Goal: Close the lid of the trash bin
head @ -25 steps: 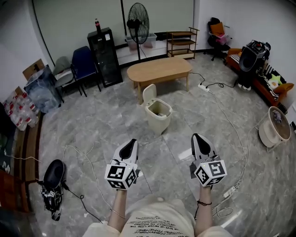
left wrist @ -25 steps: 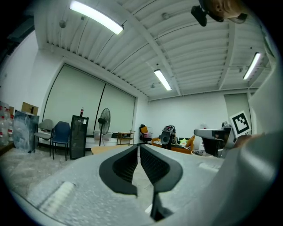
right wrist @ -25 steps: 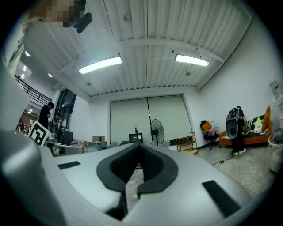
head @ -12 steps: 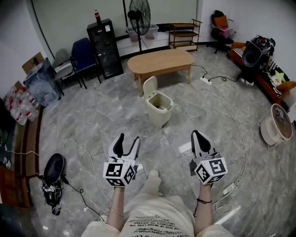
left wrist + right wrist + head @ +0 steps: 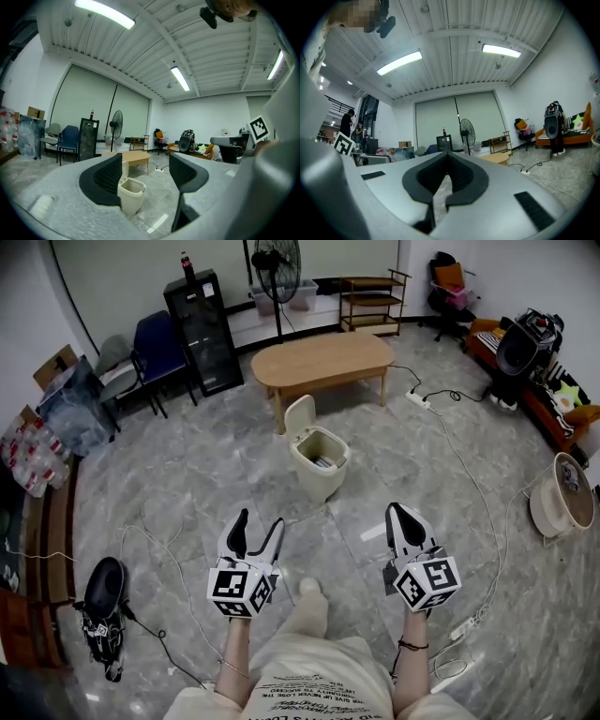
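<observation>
A cream trash bin (image 5: pixel 319 465) stands on the grey tiled floor in front of a wooden table, its lid (image 5: pixel 300 416) tipped up at the back left. Both grippers hover short of it and point level toward it. My left gripper (image 5: pixel 260 523) is opening its jaws, with nothing between them. In the left gripper view the bin (image 5: pixel 132 196) and its raised lid (image 5: pixel 124 168) show through the gap of the left gripper (image 5: pixel 145 160). My right gripper (image 5: pixel 401 517) is shut and empty. In the right gripper view the right gripper (image 5: pixel 447 159) hides the bin.
An oval wooden table (image 5: pixel 322 362) stands just behind the bin, with a fan (image 5: pixel 273 259), a black cabinet (image 5: pixel 199 329) and chairs (image 5: pixel 155 348) farther back. Cables and a power strip (image 5: pixel 464 626) lie on the floor at right, a black bag (image 5: pixel 98 601) at left, a round heater (image 5: pixel 562 495) far right.
The left gripper's jaws have gone from shut to wide apart. Both grippers and the person have moved forward toward the bin. The right gripper stays shut.
</observation>
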A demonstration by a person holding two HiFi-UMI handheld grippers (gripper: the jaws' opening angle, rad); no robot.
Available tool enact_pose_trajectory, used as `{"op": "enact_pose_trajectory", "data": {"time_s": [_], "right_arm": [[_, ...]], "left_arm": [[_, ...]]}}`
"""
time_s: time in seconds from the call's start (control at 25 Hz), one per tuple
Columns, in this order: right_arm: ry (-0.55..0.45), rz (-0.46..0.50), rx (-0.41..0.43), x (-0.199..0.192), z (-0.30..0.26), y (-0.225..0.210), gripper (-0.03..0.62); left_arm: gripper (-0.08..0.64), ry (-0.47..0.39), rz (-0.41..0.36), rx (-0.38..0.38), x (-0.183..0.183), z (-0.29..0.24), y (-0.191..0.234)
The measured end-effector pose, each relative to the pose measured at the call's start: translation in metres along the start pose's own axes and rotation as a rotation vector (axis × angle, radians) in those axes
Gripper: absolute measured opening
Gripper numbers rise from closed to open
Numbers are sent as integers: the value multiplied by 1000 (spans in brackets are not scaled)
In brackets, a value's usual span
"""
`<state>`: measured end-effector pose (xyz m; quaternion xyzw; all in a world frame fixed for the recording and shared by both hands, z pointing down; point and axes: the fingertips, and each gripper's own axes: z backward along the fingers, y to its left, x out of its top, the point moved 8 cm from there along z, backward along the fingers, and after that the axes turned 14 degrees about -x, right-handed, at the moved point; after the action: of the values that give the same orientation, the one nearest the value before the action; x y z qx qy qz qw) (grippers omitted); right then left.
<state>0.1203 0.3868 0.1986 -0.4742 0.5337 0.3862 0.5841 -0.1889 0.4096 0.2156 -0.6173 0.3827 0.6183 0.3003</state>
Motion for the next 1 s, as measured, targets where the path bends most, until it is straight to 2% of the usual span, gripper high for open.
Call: {"op": "enact_pose_trajectory", "data": {"time_s": [0.28,0.64,1.0], "right_arm": [[39,-12,-4,0,-81,-12,5],[77,-34,11,-5,-182,-23,5],[54,-99,8,-8,-229,-30,5]], "left_arm": [[300,41,19,-19,3,-58,45],[299,66,66,5,-2,-120,110],[299,92,62,-16,-3,-164,145]]}}
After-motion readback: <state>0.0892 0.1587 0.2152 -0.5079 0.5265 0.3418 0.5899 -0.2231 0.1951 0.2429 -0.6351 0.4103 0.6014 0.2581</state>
